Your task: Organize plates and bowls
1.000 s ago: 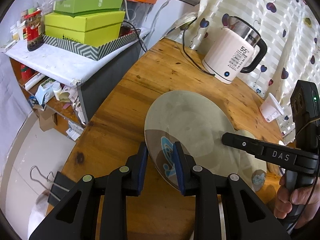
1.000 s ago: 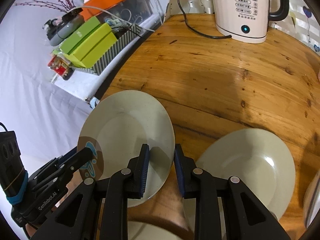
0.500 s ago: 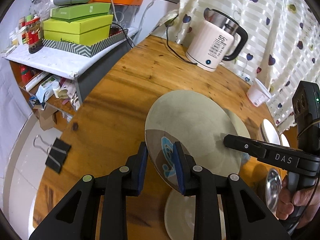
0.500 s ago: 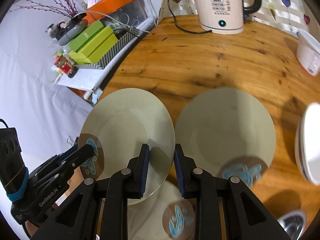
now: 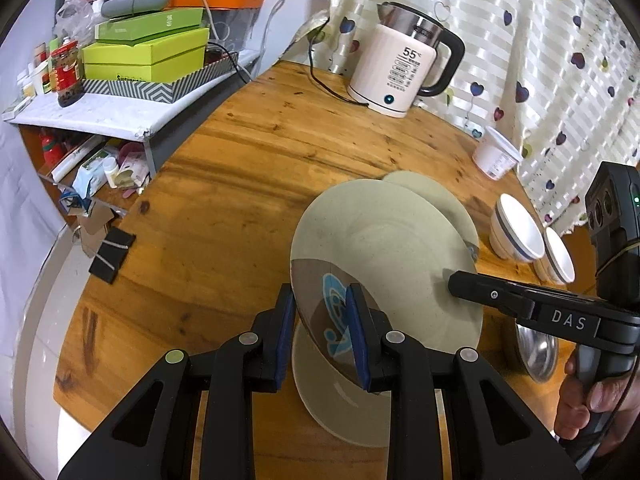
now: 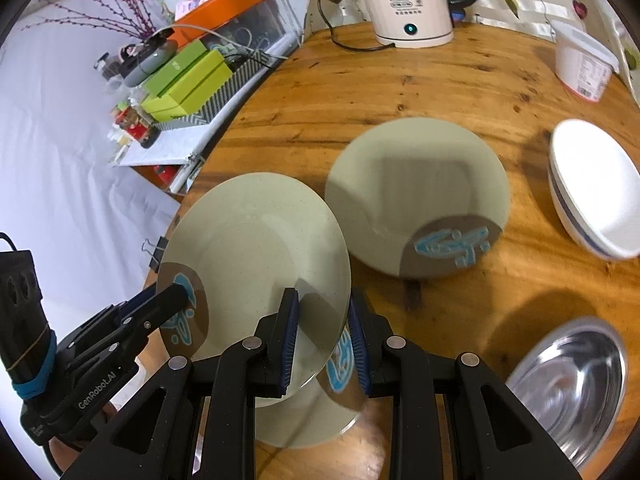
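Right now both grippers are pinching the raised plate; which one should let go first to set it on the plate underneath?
Probably the left gripper. The lifted plate tilts down toward the right gripper, whose rim sits nearest the lower plate, so right can guide it down.

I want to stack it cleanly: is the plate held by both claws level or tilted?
Tilted. The held plate slants up off the table, its decorated edge in the left claw, opposite rim in the right claw.
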{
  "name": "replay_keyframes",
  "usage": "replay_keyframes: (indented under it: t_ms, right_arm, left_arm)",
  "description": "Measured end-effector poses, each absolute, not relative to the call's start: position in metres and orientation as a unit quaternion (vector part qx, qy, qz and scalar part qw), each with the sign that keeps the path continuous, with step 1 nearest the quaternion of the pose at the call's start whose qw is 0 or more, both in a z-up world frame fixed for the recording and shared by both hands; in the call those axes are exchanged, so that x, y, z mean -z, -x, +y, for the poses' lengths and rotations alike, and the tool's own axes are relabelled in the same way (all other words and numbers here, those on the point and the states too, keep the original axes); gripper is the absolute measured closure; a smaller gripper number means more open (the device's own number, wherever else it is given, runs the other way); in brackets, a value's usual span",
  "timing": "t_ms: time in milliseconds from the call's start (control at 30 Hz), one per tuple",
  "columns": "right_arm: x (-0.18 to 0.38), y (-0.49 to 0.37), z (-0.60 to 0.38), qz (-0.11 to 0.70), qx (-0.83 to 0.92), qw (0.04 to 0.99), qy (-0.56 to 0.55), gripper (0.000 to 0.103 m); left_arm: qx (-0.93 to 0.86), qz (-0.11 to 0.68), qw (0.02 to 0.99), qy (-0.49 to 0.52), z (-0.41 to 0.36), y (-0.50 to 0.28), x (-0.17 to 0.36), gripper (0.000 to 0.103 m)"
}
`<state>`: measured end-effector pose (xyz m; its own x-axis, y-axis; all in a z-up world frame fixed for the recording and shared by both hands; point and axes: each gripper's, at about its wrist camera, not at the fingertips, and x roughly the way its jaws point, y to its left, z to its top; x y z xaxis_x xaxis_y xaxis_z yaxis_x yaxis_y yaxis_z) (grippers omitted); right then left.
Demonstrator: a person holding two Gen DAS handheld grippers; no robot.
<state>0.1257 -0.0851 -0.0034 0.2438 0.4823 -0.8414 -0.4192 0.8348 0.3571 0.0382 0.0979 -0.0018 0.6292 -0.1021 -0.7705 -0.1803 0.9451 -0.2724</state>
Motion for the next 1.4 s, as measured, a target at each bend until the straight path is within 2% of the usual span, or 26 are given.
replay_keyframes:
  t_ms: [1400]
  right_arm:
    - [0.030,-0.095,-0.098,0.567,-0.265,0.780,-0.006,0.078]
  left_arm:
    - [-0.016,0.469,0.867,0.166,0.081,-0.016,0.033,0.076]
